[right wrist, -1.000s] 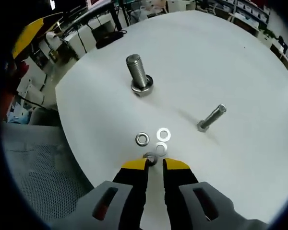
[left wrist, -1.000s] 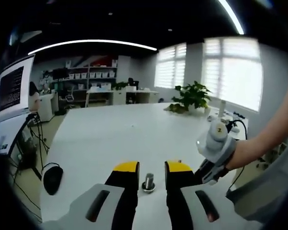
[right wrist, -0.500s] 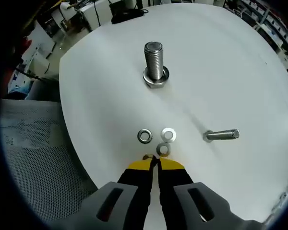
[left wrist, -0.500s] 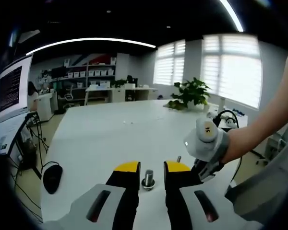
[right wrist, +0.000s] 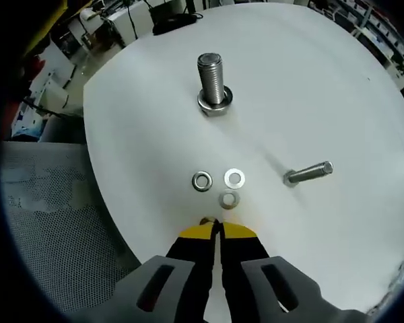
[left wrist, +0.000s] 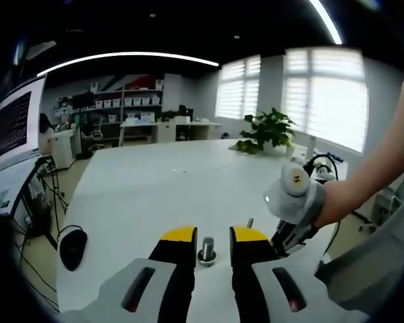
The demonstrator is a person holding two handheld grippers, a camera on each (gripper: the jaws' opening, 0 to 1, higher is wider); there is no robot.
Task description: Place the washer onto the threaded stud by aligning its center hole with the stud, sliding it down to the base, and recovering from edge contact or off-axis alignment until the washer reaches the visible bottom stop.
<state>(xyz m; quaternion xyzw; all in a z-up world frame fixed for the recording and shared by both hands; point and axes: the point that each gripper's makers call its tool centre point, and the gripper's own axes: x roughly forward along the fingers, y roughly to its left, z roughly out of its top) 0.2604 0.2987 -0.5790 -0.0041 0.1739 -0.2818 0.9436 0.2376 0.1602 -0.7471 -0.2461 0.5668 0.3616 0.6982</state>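
Threaded stud point(right wrist: 212, 84) upright; three washers point(right wrist: 229, 200) flat nearby.

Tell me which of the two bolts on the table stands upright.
The thick bolt stands upright on its head; the slimmer bolt lies on its side.

A potted plant point(left wrist: 269, 132) stands beyond the white table point(left wrist: 155, 188); a mouse point(left wrist: 73, 247) lies nearby.

The white table point(right wrist: 337, 101) has lots of bare room around the big upright stud point(right wrist: 212, 84); three washers point(right wrist: 220, 186) lie close together between it and the right gripper point(right wrist: 216, 227) (its tips look pressed together); a small bolt point(right wrist: 308, 173) stands off to one side, well apart; the left gripper point(left wrist: 207, 235) has its jaws on both sides of the stud.
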